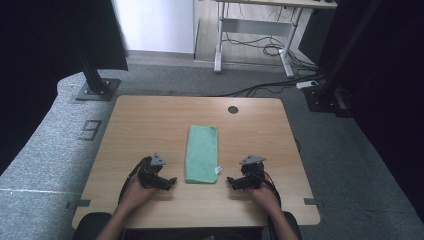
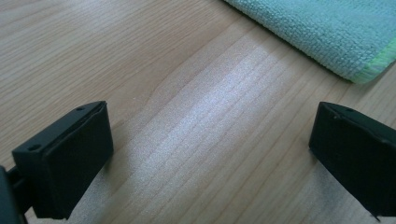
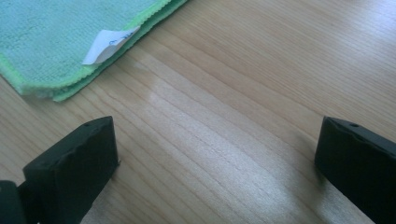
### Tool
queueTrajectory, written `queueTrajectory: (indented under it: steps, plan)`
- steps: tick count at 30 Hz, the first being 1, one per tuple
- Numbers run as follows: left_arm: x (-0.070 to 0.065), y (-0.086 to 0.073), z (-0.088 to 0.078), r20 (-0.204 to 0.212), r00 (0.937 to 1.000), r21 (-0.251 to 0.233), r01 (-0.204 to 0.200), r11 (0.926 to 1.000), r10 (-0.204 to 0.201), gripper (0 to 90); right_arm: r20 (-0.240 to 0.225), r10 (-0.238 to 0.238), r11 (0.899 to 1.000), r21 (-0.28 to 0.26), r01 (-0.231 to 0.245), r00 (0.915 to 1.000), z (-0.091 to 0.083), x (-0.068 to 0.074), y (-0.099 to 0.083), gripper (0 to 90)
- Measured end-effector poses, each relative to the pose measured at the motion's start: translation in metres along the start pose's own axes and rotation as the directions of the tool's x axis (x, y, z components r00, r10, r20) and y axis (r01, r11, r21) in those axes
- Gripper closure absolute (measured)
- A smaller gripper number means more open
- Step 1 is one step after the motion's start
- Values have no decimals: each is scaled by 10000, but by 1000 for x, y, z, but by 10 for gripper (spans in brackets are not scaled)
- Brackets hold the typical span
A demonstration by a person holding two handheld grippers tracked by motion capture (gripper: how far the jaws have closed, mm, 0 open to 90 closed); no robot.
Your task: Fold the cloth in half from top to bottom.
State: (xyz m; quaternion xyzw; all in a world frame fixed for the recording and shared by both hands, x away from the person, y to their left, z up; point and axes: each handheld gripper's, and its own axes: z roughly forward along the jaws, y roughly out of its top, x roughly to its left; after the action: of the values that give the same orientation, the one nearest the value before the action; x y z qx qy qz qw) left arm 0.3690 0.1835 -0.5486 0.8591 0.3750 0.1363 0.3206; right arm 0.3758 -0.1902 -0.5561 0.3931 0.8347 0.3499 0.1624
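Observation:
A green cloth [image 1: 202, 153], folded into a long strip, lies in the middle of the wooden table [image 1: 150, 120]; a white tag [image 1: 218, 170] sticks out at its near right corner. My left gripper [image 1: 172, 182] rests low over the table just left of the cloth's near end, jaws wide apart and empty. My right gripper [image 1: 230, 181] sits just right of that end, also open and empty. In the left gripper view [image 2: 210, 154] the cloth [image 2: 327, 28] lies ahead to the upper right. In the right gripper view [image 3: 215, 163] the cloth [image 3: 56, 42] and its tag [image 3: 108, 44] lie ahead at the upper left.
A dark round grommet [image 1: 233, 109] sits near the table's far edge. Grey carpet surrounds the table. Black frame posts [image 1: 92, 75] stand at the far left and far right, and a white desk frame [image 1: 255, 30] with cables stands behind.

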Motion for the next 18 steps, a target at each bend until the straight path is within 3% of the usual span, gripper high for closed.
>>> queueTrajectory:
  steps: [3,7,10,14,18]
  plan:
    - [-1,7,2,118,9999,160,35,9999,-37,0,-115,-99,9999,137,100,9999,1,2,3,0]
    - [-6,19,1,214,9997,-102,-133,9999,135,0,-189,-183,9996,211,187,9997,1,3,7,5]
    - [-11,30,0,180,9992,-248,-363,9990,368,0,-196,-162,9999,-24,162,9997,-1,2,13,5]
    - [-13,43,3,253,9991,-432,-328,9985,339,0,-325,53,9992,-382,-66,9995,-2,0,26,5]
    - [-14,55,13,137,9994,-534,-308,9981,316,0,-394,64,9992,-387,-79,9992,2,2,34,5]
